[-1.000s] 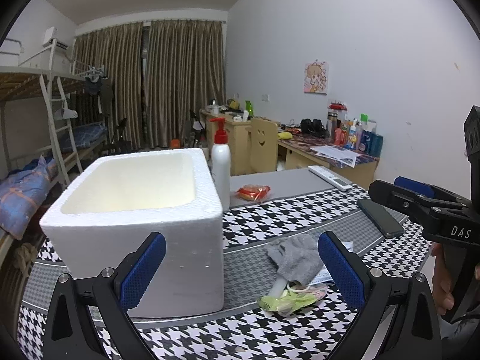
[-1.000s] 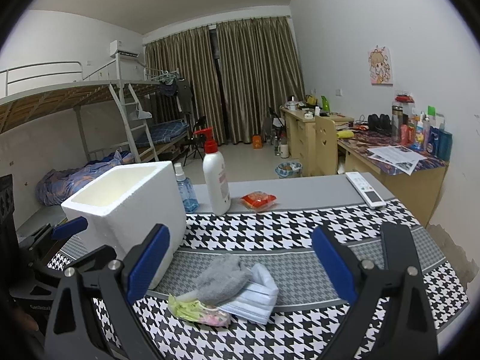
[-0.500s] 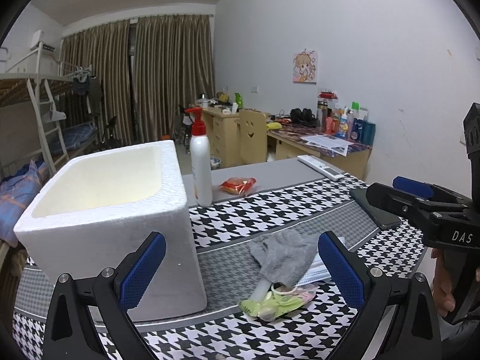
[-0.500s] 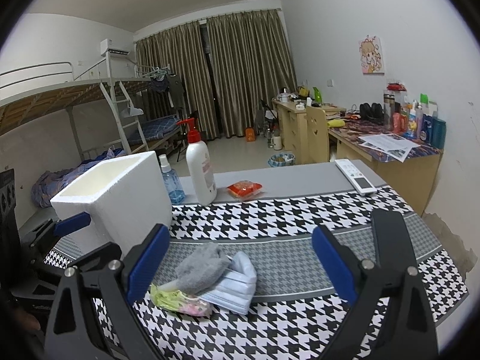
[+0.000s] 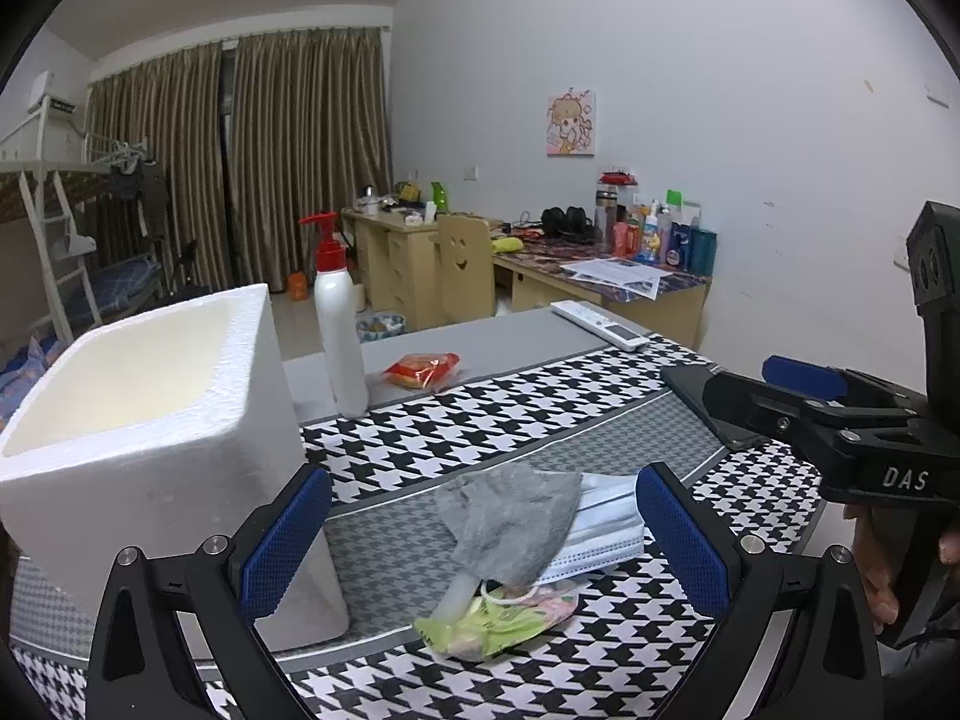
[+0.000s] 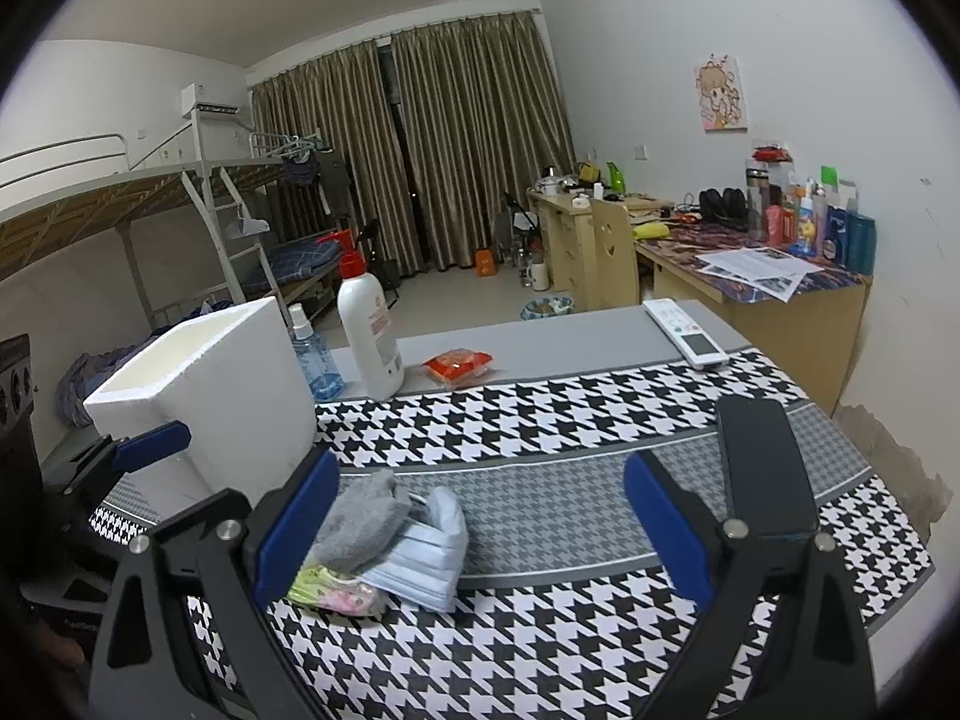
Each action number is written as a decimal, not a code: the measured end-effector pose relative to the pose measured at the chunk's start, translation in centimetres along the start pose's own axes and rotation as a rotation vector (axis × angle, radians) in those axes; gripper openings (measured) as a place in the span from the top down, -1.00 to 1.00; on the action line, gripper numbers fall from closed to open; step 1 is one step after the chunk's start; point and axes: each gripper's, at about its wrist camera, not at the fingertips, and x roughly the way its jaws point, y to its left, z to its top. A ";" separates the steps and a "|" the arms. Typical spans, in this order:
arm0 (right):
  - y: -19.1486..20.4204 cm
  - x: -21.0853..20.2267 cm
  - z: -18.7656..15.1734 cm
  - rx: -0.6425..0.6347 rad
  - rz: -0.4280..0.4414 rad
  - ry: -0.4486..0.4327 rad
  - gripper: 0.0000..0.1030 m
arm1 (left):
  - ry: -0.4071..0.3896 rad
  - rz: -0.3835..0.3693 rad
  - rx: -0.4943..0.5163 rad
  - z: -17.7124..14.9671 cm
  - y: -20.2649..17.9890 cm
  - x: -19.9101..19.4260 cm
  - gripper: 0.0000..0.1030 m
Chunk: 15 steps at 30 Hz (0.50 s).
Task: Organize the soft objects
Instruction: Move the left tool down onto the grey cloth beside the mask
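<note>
Jaws of both grippers spread wide, empty; left gripper (image 5: 480, 534) frames grey sock (image 5: 510, 516) atop masks (image 5: 606, 522), beside foam box (image 5: 138, 420).

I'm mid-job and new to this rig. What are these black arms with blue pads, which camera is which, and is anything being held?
There is no robot here: a person holds a two-finger gripper in each hand, with a fisheye camera on each looking along its fingers. In the left wrist view, the left gripper is open and empty, and the right gripper shows at the side. The right wrist view shows the right gripper, also open and empty. On the houndstooth tablecloth lie a grey sock, blue face masks and a green packet, piled beside a white foam box.
</note>
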 end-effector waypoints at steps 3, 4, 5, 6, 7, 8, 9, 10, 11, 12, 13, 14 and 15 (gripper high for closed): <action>-0.4 0.1 -0.1 0.008 0.001 0.004 -0.90 | 0.010 0.007 -0.001 0.0 0.1 0.6 -0.98; -0.5 0.1 -0.2 0.010 0.002 0.007 -0.90 | 0.017 0.017 -0.003 -0.1 0.2 0.8 -0.98; -0.5 0.2 -0.3 0.011 0.003 0.009 -0.90 | 0.020 0.024 -0.006 -0.1 0.3 1.0 -0.98; -0.6 0.4 -0.3 0.012 0.005 0.013 -0.90 | 0.026 0.033 -0.009 -0.1 0.5 1.3 -0.98; -0.6 0.5 -0.4 0.014 0.011 0.020 -0.90 | 0.029 0.044 -0.013 -0.1 0.8 1.5 -0.98; -0.6 0.6 -0.4 0.015 0.014 0.024 -0.90 | 0.032 0.055 -0.016 -0.1 1.0 1.6 -0.98; -0.6 0.8 -0.5 0.014 0.017 0.029 -0.90 | 0.035 0.067 -0.018 -0.1 1.2 1.8 -0.98; -0.6 1.0 -0.6 0.009 0.017 0.038 -0.90 | 0.035 0.073 -0.014 -0.1 1.3 1.8 -0.98; -0.6 1.2 -0.7 0.004 0.014 0.046 -0.90 | 0.035 0.080 -0.008 -0.2 1.3 1.9 -0.98; -0.7 1.4 -0.8 0.001 0.014 0.054 -0.90 | 0.036 0.091 -0.002 -0.3 1.4 1.9 -0.98; -0.8 1.6 -0.9 0.003 0.015 0.060 -0.90 | 0.040 0.101 -0.001 -0.4 1.4 2.0 -0.98; -0.8 1.7 -0.9 0.005 0.016 0.063 -0.90 | 0.046 0.099 -0.004 -0.4 1.4 2.2 -0.98; -0.9 1.8 -0.9 0.007 0.018 0.064 -0.90 | 0.050 0.097 -0.006 -0.4 1.4 2.2 -0.98</action>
